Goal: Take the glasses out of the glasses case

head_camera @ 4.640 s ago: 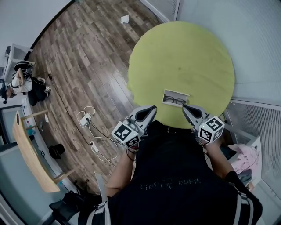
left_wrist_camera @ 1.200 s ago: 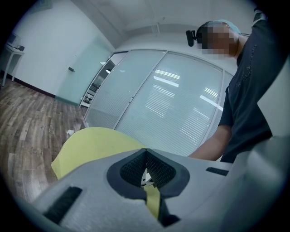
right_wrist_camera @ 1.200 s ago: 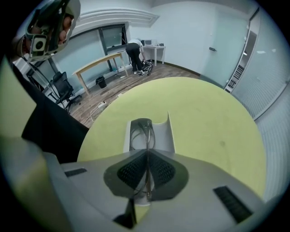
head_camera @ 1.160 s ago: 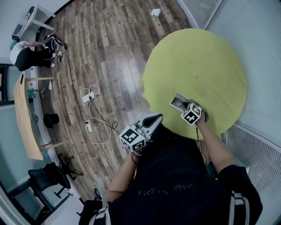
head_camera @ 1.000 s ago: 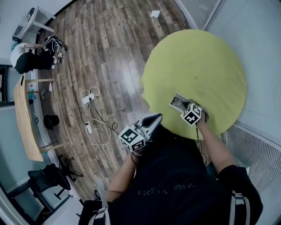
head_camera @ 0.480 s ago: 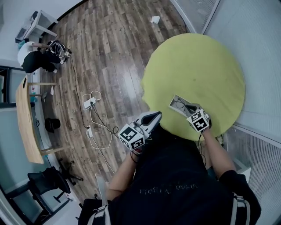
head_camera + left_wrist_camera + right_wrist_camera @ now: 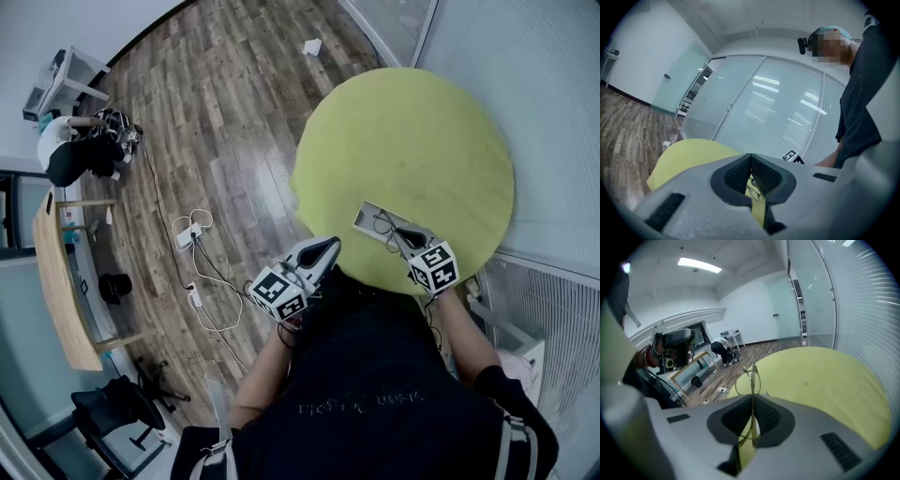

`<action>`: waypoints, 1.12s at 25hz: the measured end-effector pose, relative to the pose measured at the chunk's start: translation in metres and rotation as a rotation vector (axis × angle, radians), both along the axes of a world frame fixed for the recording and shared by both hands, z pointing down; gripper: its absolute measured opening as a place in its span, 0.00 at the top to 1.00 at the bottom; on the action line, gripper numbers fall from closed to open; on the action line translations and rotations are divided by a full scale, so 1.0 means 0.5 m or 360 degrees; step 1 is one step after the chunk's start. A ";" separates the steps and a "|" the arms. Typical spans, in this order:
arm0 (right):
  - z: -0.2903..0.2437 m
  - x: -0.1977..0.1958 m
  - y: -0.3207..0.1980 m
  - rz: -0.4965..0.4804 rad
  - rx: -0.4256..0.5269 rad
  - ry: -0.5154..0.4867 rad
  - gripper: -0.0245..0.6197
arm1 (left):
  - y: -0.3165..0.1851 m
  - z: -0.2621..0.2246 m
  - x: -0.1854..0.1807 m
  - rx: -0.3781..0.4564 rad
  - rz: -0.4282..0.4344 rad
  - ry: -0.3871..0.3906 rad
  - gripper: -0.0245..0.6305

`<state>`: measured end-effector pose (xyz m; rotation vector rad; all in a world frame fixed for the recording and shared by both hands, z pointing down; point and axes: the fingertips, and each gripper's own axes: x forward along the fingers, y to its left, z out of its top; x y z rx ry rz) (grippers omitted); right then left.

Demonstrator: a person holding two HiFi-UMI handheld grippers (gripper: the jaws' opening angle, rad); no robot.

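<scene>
An open grey glasses case [image 7: 367, 216] lies on the round yellow-green table [image 7: 412, 141], near its edge closest to me. Thin wire-framed glasses [image 7: 385, 225] hang just past the case's near end, pinched in my right gripper [image 7: 400, 236]. In the right gripper view the frame [image 7: 751, 375] stands upright between the jaws of that gripper [image 7: 752, 399], which are shut on it. My left gripper [image 7: 327, 245] hovers off the table's left rim, shut and holding nothing. Through its jaw gap [image 7: 751, 161] the glasses [image 7: 753, 190] show small and far.
Wooden floor lies left of the table, with a power strip and cables [image 7: 193, 232]. A person [image 7: 73, 155] crouches far left beside a wooden desk [image 7: 58, 281]. Glass walls with blinds [image 7: 553, 122] close the right side.
My right gripper has drawn back from over the case toward me, bringing the glasses up out of the case. The left gripper has barely moved.
</scene>
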<state>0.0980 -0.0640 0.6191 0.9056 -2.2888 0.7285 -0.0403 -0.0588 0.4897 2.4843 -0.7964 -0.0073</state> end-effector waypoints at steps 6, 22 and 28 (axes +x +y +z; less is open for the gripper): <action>-0.073 0.024 0.003 0.0129 0.0048 -0.0147 0.92 | -0.012 -0.012 0.008 0.0006 0.0040 0.0012 0.94; -0.150 0.103 0.036 0.0444 0.0024 -0.0473 0.92 | -0.022 -0.019 0.045 -0.0001 0.0121 0.0017 0.95; -0.184 0.120 0.040 0.0504 0.0037 -0.0580 0.92 | -0.027 -0.026 0.057 0.0004 0.0132 0.0008 0.95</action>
